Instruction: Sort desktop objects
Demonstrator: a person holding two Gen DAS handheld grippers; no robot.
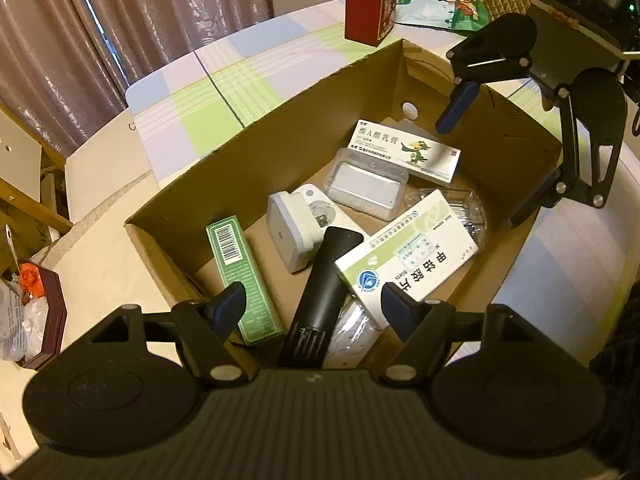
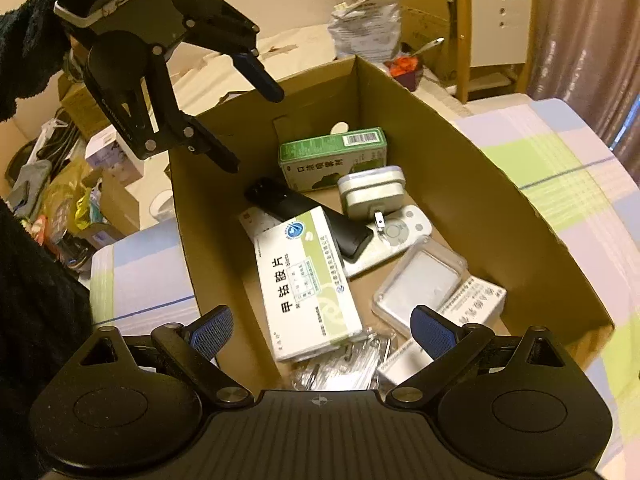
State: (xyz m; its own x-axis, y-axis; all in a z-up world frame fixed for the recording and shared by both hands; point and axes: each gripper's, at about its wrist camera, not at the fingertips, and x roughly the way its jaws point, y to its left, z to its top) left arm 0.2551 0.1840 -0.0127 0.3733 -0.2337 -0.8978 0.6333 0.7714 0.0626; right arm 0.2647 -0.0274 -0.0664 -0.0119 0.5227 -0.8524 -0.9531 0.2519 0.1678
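Left wrist view looks down over a table under a checked cloth [image 1: 256, 76] of pale blue, green and lilac, and on it sits a big open cardboard box [image 1: 280, 128] holding everything gathered so far. Both tools hang over that box with nothing in them. The left gripper [image 1: 312, 304] has its fingers spread wide above the near end; the right gripper [image 2: 320, 328] is likewise parted over the opposite end, and each shows up in the other's camera.

Inside the box, a white and green medicine carton [image 2: 308, 284] lies on top, partly covering a black remote [image 2: 312, 216] and a white remote [image 2: 396, 236]. A green carton [image 1: 244, 280] rests along the left wall in the left view. Just beside the white remote sits a white plug adapter [image 1: 292, 232]. Farther along are a clear plastic case [image 1: 366, 188] and a long white ointment box [image 1: 408, 152] touching it. Crinkled clear packaging [image 2: 340, 364] lies under the medicine carton.

Outside, a dark red box [image 1: 370, 6] stands upright on the cloth past the far corner.
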